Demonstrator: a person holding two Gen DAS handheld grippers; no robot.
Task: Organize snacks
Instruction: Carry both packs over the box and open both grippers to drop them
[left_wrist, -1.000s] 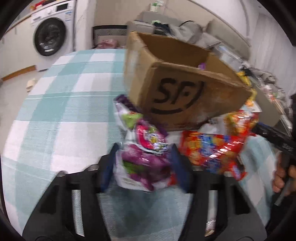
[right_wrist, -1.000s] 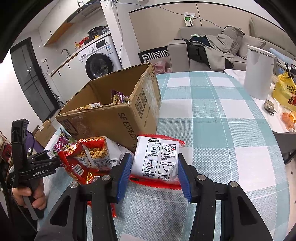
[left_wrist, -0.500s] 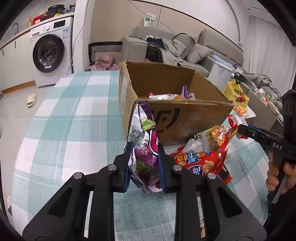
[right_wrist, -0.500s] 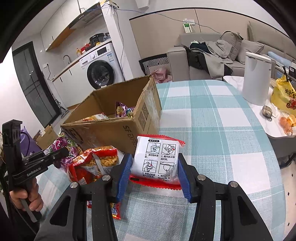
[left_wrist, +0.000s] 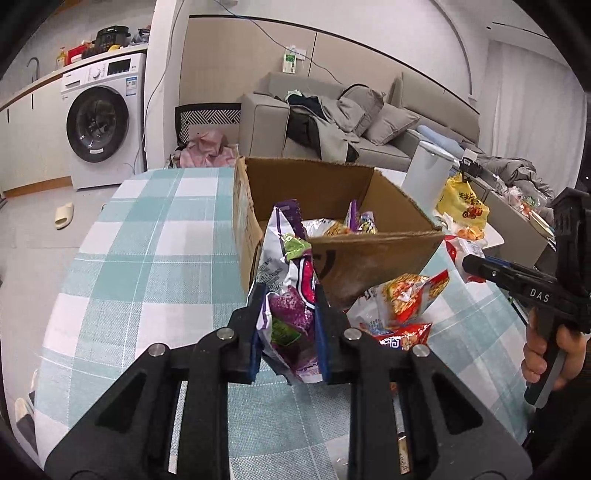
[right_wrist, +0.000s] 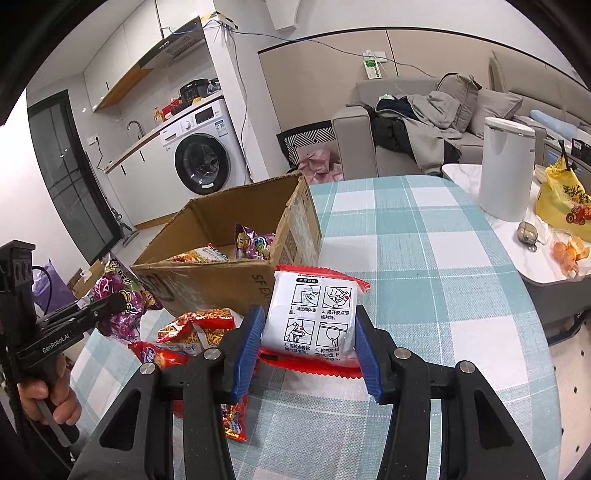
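My left gripper (left_wrist: 289, 325) is shut on a purple and white snack bag (left_wrist: 286, 266), held upright above the checked tablecloth, just in front of the open cardboard box (left_wrist: 354, 254). My right gripper (right_wrist: 306, 343) is shut on a white packet with a red edge (right_wrist: 314, 317), lifted off the table near the box's (right_wrist: 221, 280) right corner. Several snack packets lie inside the box. Red noodle and chip bags (left_wrist: 402, 306) (right_wrist: 188, 336) lie on the cloth in front of it. In the right wrist view the purple bag (right_wrist: 118, 291) hangs from the left gripper at the far left.
The table has a teal and white checked cloth (right_wrist: 417, 258). A white kettle (right_wrist: 508, 170), a yellow bag (right_wrist: 565, 203) and orange peel sit on a side table at the right. A washing machine (left_wrist: 103, 122) and a grey sofa (left_wrist: 332, 122) stand behind.
My left gripper closed on the purple bag and lifted it off the table toward the box. My right gripper rose slightly with the white packet still held.
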